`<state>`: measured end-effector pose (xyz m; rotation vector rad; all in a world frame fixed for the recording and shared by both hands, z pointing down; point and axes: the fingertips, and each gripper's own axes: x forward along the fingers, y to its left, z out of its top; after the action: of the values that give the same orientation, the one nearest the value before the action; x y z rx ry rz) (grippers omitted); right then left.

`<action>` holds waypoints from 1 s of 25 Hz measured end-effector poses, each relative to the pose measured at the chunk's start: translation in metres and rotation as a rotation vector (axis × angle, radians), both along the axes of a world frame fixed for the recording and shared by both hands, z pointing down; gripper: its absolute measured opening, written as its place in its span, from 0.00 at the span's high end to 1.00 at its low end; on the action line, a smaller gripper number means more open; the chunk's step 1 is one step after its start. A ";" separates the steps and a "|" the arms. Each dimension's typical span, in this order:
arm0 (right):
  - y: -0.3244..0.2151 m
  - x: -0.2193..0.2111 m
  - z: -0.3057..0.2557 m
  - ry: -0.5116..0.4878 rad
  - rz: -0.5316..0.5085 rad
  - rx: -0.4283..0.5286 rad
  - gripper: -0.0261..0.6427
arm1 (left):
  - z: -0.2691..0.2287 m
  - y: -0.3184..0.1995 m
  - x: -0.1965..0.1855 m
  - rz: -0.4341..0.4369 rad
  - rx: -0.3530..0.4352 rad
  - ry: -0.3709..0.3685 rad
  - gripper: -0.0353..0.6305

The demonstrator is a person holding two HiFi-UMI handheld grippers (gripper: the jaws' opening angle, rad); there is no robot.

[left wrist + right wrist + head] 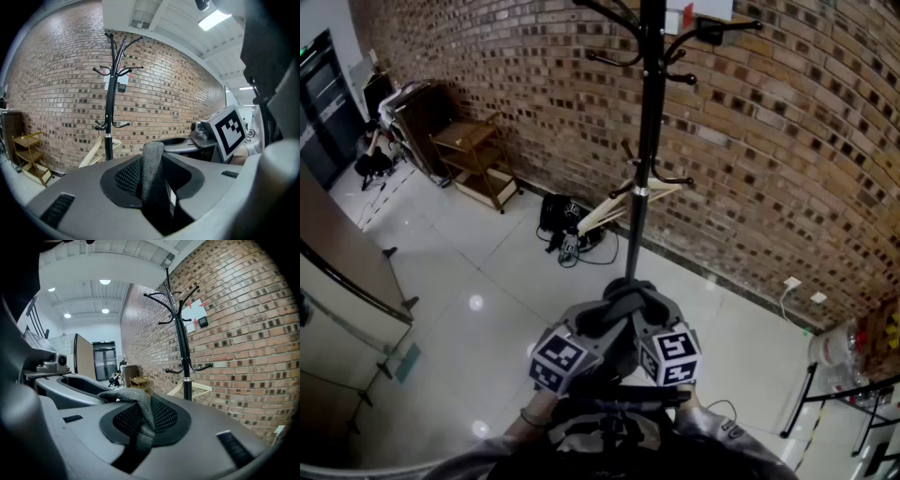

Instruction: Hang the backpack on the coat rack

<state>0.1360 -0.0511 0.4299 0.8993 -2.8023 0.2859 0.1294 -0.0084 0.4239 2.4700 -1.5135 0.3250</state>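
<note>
Pinching the grey backpack strap [152,178], the left gripper [602,321] and right gripper [649,309] are clamping it side by side, lower centre, below the coat rack [649,141].

Glossy white tiled floor [487,319] bore a low wooden shelf unit [473,159] and a black bag [561,217], both beside the brick wall [769,169]; the coat rack [649,141] rose nearby.
</note>
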 end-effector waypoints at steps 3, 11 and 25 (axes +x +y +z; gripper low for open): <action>-0.014 -0.021 -0.003 0.020 0.035 0.003 0.88 | -0.008 -0.017 -0.024 0.053 0.022 -0.024 0.74; -0.068 -0.070 -0.021 -0.014 0.115 0.035 0.88 | -0.026 -0.072 -0.076 0.141 0.073 -0.097 0.74; -0.144 -0.106 -0.015 0.029 0.099 0.031 0.88 | -0.018 -0.150 -0.110 0.134 0.039 -0.050 0.74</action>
<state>0.0295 -0.1947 0.4149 1.0422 -2.7479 0.2418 0.0190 -0.1583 0.4056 2.6188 -1.3885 0.3861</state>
